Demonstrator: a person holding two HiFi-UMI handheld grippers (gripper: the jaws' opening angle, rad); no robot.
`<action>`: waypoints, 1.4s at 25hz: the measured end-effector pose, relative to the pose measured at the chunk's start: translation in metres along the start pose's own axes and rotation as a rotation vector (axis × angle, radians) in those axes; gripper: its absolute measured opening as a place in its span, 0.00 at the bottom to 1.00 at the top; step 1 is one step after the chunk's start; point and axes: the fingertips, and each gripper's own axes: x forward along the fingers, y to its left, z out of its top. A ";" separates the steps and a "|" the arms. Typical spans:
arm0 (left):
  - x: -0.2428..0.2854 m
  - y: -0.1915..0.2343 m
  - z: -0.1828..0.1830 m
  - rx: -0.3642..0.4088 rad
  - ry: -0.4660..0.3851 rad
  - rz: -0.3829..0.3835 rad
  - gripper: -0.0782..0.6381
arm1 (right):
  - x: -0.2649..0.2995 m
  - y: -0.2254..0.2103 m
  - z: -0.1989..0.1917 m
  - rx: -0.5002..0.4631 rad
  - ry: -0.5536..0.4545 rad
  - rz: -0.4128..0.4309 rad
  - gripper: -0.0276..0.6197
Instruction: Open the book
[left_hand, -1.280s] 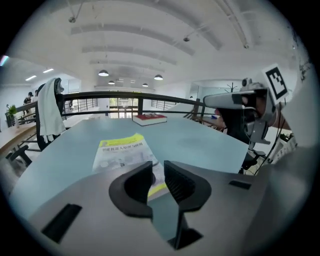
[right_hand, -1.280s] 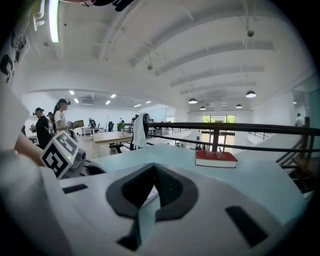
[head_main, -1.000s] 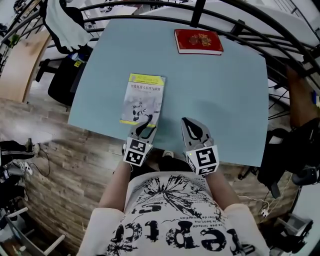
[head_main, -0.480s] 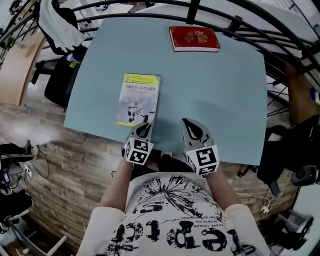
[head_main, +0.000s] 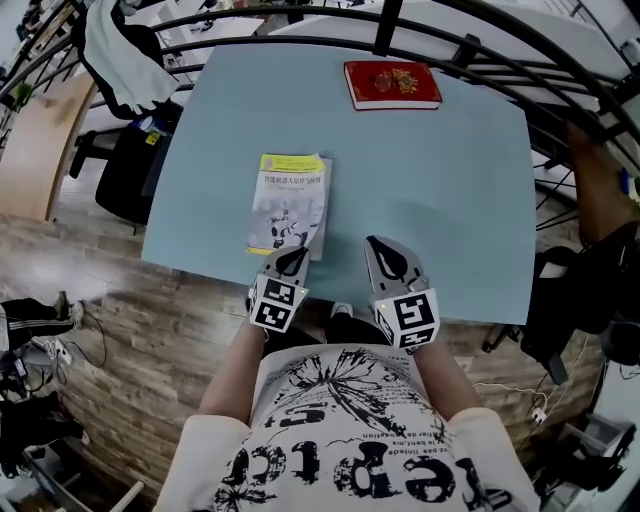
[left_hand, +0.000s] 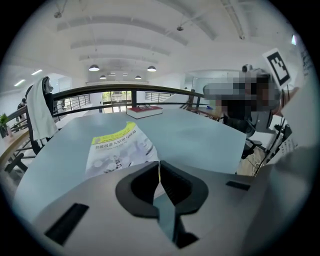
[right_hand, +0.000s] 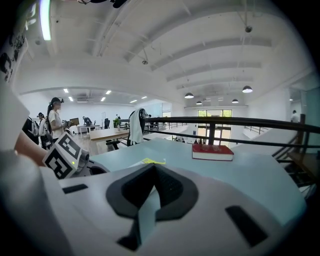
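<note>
pinching the near edge of the book (left_hand: 117, 147), left claw (left_hand: 159, 167) closed.

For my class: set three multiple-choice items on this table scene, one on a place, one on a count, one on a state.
1. Where is the red book? A far edge; B near edge; C floor.
2. How many books lie on the table? A one; B two; C three.
3. The left gripper is: A wide open; B holding the red book; C shut on the cover of the yellow-topped book.
Key: 1A, it lies well beyond the other book; 2B, only those two show; 3C, its jaws pinch a thin cover edge.
</note>
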 end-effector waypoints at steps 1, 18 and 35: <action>-0.006 0.006 0.004 0.004 -0.012 -0.001 0.14 | 0.002 0.005 0.003 0.003 -0.003 -0.006 0.06; -0.121 0.147 0.017 -0.042 -0.192 0.027 0.14 | 0.060 0.122 0.041 0.013 -0.006 -0.072 0.06; -0.132 0.254 -0.078 -0.111 -0.059 0.045 0.15 | 0.116 0.191 0.035 0.065 0.014 -0.148 0.06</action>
